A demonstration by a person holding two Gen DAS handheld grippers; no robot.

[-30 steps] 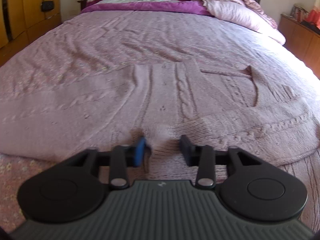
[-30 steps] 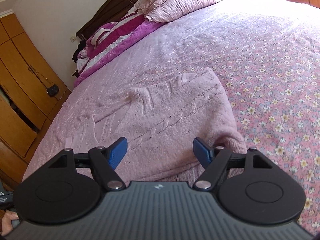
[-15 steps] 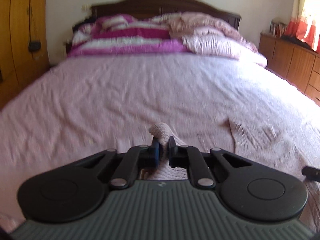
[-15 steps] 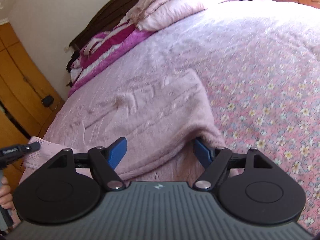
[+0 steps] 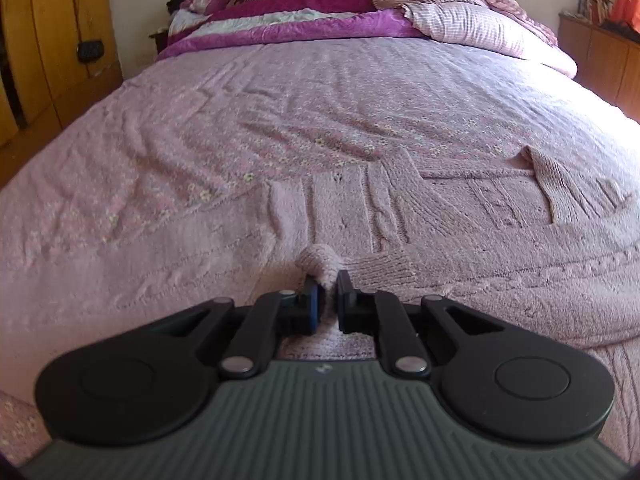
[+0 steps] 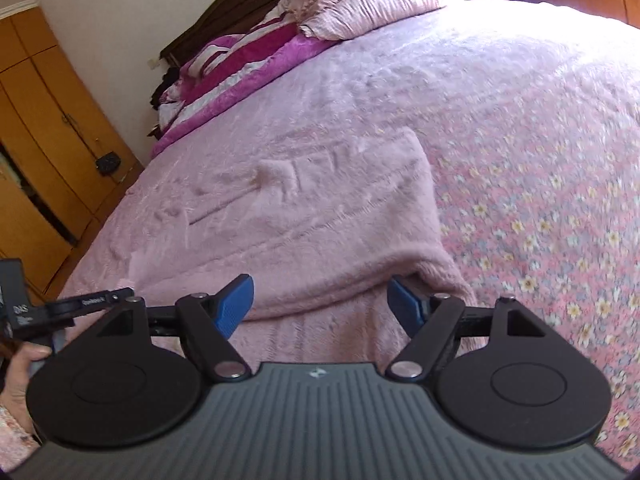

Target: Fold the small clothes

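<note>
Left claw [image 5: 328,296] pinches the pink sweater [image 5: 460,240]; right claw [image 6: 322,300] is spread.

Sunlit bed [image 5: 320,92], wooden wardrobe [image 5: 44,40] alongside

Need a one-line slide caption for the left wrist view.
Left gripper pinches a fold of the pink knit sweater on the bed.
</note>
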